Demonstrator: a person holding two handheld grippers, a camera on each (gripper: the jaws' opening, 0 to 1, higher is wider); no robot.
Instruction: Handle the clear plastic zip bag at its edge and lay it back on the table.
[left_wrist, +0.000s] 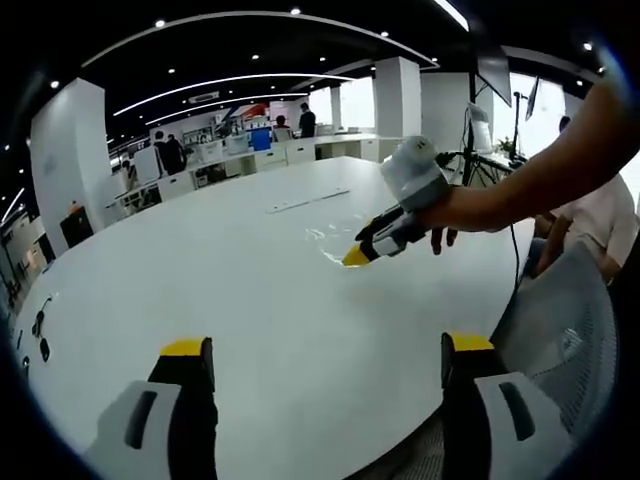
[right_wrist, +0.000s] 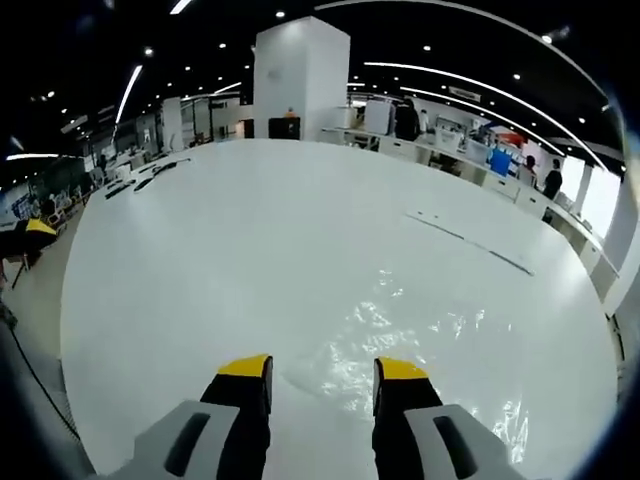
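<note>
Two tools work here: the right tool (left_wrist: 356, 254), held by an outstretched hand (left_wrist: 445, 212), angles down, jaws parted, at the clear zip bag's (right_wrist: 420, 340) edge on the white worktop (right_wrist: 250, 260). The left tool (left_wrist: 325, 350) hovers wide open.

An open-plan office: white desks (left_wrist: 300, 150), a pillar (right_wrist: 300, 75), ceiling light strips (left_wrist: 230, 82), a mesh chair (left_wrist: 565, 340)

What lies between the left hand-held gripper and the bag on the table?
Only bare white table: in the left gripper view, nothing sits between the left hand-held gripper and the bag.
</note>
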